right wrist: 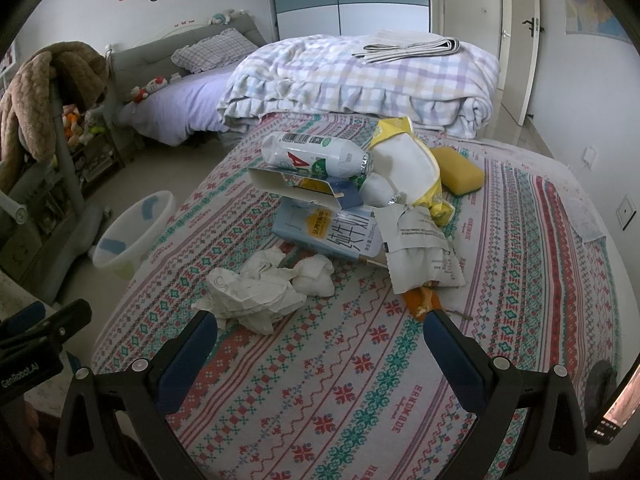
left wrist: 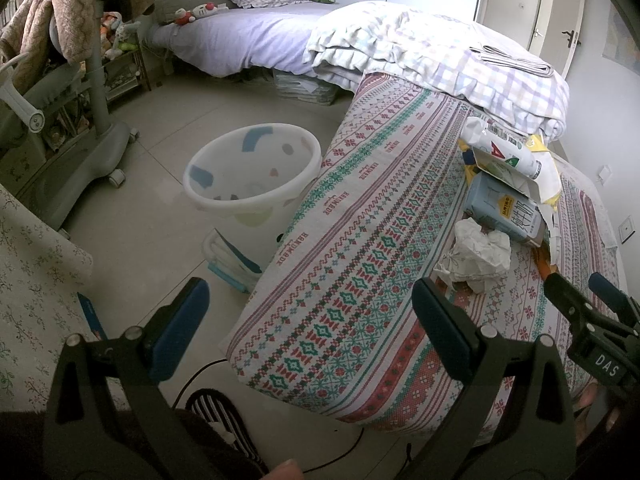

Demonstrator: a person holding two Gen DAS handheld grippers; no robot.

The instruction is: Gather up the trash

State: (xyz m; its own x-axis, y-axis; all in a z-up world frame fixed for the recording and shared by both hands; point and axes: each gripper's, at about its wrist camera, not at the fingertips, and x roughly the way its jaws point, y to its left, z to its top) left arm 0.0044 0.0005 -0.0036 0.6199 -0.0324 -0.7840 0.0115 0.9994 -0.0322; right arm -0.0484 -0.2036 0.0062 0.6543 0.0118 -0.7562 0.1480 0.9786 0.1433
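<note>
A heap of trash lies on the patterned bedspread (right wrist: 360, 380): crumpled white tissues (right wrist: 264, 288), a blue milk carton (right wrist: 332, 236), a white plastic bottle (right wrist: 316, 154), a torn white box (right wrist: 296, 188), a yellow-and-white bag (right wrist: 412, 164), a printed wrapper (right wrist: 420, 252), orange peel (right wrist: 422, 300) and a yellow sponge (right wrist: 458, 172). My right gripper (right wrist: 320, 340) is open just short of the tissues, nothing between its fingers. My left gripper (left wrist: 308, 312) is open over the bed's left edge, left of the tissues (left wrist: 478, 256). A translucent white bin (left wrist: 252, 174) stands on the floor beside the bed.
A folded checked quilt (right wrist: 360, 80) with papers (right wrist: 412, 48) on top lies behind the trash. A grey wheeled stand (left wrist: 96, 128) draped in a brown blanket is at the left. A tissue pack (left wrist: 230, 258) and a striped slipper (left wrist: 218, 412) lie on the floor.
</note>
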